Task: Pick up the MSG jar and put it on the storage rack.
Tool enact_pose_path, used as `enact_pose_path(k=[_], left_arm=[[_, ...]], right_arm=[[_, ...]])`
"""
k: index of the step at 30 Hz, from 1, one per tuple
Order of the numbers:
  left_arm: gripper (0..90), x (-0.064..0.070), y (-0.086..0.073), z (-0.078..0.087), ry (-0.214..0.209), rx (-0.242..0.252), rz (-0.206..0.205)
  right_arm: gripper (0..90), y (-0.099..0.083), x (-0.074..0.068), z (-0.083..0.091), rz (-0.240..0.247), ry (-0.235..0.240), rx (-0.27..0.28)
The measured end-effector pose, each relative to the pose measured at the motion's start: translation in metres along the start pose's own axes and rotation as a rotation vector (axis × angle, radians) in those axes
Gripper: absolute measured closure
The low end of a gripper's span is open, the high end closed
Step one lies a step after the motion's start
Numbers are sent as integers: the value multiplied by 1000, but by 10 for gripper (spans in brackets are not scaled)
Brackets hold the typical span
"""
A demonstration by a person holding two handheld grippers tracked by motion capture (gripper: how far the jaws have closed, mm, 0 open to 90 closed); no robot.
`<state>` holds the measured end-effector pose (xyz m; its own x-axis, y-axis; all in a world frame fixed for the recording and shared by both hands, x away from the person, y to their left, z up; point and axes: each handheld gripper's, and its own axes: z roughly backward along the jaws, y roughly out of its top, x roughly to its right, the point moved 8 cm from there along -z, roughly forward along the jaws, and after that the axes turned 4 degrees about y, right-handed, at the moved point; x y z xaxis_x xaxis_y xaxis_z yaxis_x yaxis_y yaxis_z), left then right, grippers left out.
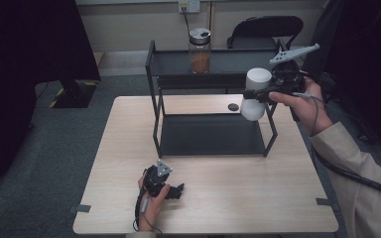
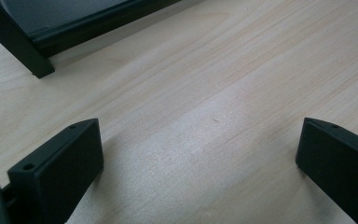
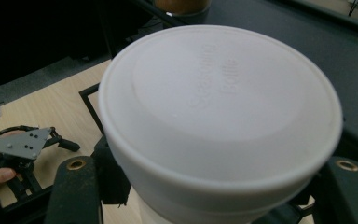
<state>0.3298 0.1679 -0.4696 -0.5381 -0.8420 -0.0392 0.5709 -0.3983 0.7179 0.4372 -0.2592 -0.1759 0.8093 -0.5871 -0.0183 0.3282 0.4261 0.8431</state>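
Holding the white seasoning bottle (image 1: 254,94) clamped in our right gripper (image 1: 258,95) beside the rack's (image 1: 213,62) right end, we are risking clipping its top shelf rim while our left gripper (image 1: 174,191) is resting apart.

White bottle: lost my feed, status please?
Right claw shut on white bottle, held beside rack. Left claw open on table. Jar on top shelf.

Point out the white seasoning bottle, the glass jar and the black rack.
white seasoning bottle (image 3: 219,102), right gripper view, on its lid.
glass jar (image 1: 199,57), high view, on its body.
black rack (image 1: 208,135), high view, on its lower shelf.
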Motion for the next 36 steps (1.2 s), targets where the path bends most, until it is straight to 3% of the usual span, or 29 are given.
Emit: enact_pose_path(k=[21, 36], left_arm=[[0, 0, 0, 0, 0, 0, 0], [0, 0, 0, 0, 0, -2, -3]], right_arm=[[342, 61, -8, 14, 8, -22, 13], [342, 95, -3, 15, -2, -62, 28]])
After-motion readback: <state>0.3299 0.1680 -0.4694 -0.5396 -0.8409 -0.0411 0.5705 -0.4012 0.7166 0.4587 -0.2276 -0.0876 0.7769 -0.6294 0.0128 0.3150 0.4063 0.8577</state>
